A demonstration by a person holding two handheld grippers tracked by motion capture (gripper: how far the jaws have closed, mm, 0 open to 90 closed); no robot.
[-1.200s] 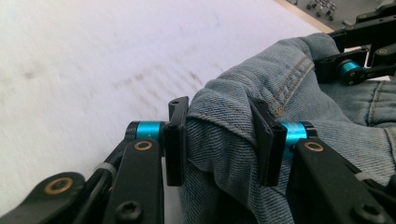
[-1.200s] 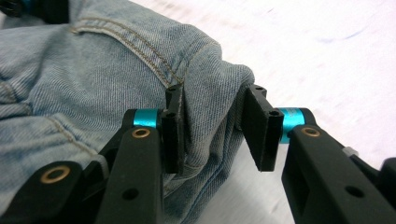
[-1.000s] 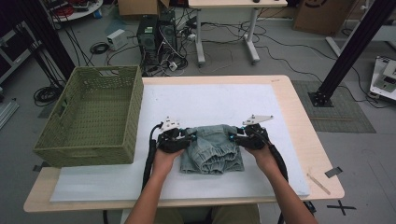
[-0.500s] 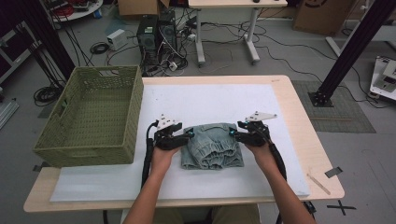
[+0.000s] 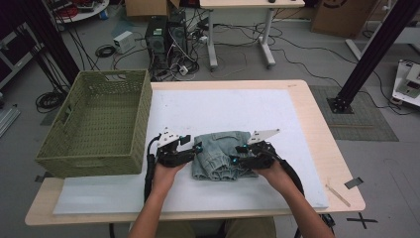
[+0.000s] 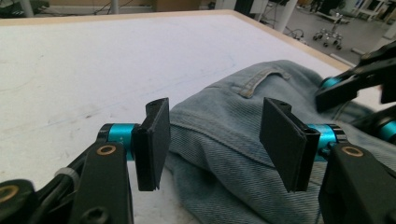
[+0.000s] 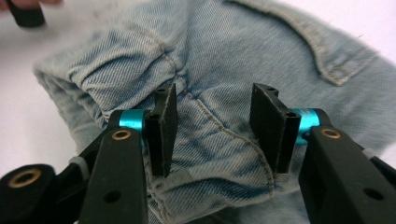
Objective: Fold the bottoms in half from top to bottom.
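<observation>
Folded denim shorts [image 5: 221, 154] flat on white mat [image 5: 237, 106], basket [image 5: 99, 121] nearby. L gripper [image 6: 212, 135] & R gripper [image 7: 212, 126] spread, nothing pinched; jaws just opening, then R closing. Grab opposite edges evenly, lift w/o unfolding.

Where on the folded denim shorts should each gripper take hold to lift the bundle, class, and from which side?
Probably the two short ends. The folded denim shorts lie flat on the white mat, thick at the stacked edges. The left gripper would come in level from the shorts' left end, the right gripper from their right end, each open and closing over all layers so the fold holds.
</observation>
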